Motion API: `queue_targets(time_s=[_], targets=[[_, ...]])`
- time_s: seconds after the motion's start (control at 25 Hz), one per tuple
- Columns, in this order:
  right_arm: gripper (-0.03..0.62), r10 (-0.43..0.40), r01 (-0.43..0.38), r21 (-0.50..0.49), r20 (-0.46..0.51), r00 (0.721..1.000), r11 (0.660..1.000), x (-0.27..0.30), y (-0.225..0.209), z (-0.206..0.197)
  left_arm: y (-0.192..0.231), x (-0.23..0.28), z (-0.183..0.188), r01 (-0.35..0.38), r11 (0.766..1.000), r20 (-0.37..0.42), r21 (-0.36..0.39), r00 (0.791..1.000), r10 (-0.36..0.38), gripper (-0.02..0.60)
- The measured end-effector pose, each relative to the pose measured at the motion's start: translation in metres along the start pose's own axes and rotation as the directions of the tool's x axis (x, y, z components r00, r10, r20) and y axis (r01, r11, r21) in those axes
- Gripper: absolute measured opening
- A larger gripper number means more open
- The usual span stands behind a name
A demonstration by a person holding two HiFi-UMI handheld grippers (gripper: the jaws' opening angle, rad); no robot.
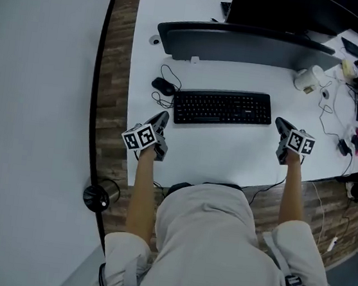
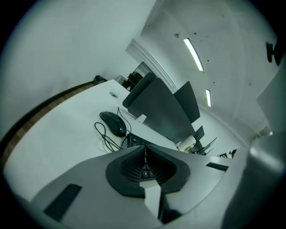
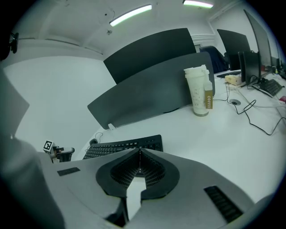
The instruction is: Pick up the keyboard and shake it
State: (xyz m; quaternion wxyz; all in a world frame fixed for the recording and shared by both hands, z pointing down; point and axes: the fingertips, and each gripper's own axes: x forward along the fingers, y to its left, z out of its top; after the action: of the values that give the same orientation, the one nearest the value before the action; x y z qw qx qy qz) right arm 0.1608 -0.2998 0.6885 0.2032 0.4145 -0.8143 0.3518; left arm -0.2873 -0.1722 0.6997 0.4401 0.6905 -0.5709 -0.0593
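Task barely begun: flat black plastic keyboard (image 1: pixel 222 107) left lying on white desk (image 1: pixel 229 158), at 12 o'clock from person. Lift and shake yet to be done.
Left gripper (image 1: pixel 163 116) set near 8 o'clock of keyboard's left end, right gripper (image 1: pixel 279 123) near 4 o'clock of right end.
Both pairs of jaws seen pressed together, nothing held.
Reopening judged necessary before any grasp.
Black corded mouse (image 2: pixel 114 123) shown close only in left gripper view.
Upright white paper coffee cup (image 3: pixel 198 91) shown close only in right gripper view.
Both grippers together shown only in head view.

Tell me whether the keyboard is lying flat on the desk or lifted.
Lying flat: the keyboard rests keys-up on the white desk, not held.
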Motion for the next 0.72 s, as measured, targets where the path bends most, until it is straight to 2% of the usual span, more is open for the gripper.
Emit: queue_targets(time_s=[0.12, 0.24, 0.32, 0.56, 0.72], targets=[[0.041, 0.057, -0.056, 0.018, -0.073, 0.996, 0.998, 0.02, -0.004, -0.007, 0.014, 0.017, -0.009, 0.011, 0.995, -0.017, -0.095, 1.0, -0.013, 0.018], [0.041, 0.097, -0.089, 0.104, -0.072, 0.993, 0.991, 0.041, -0.013, -0.009, 0.024, 0.035, -0.015, 0.01, 0.987, -0.037, -0.161, 0.999, -0.016, 0.026], [0.041, 0.112, -0.102, 0.15, -0.059, 0.992, 0.983, 0.054, -0.017, -0.007, 0.026, 0.045, -0.015, 0.019, 0.982, -0.04, -0.187, 0.999, -0.027, 0.084], [0.043, 0.097, -0.084, 0.133, -0.096, 0.991, 0.988, 0.074, -0.036, -0.002, 0.029, 0.071, -0.025, 0.012, 0.981, -0.121, -0.192, 0.992, -0.036, 0.174], [0.043, 0.075, -0.065, 0.146, -0.063, 0.995, 0.987, 0.081, -0.049, 0.006, 0.028, 0.088, -0.026, -0.021, 0.987, -0.186, -0.159, 0.983, -0.009, 0.234]])
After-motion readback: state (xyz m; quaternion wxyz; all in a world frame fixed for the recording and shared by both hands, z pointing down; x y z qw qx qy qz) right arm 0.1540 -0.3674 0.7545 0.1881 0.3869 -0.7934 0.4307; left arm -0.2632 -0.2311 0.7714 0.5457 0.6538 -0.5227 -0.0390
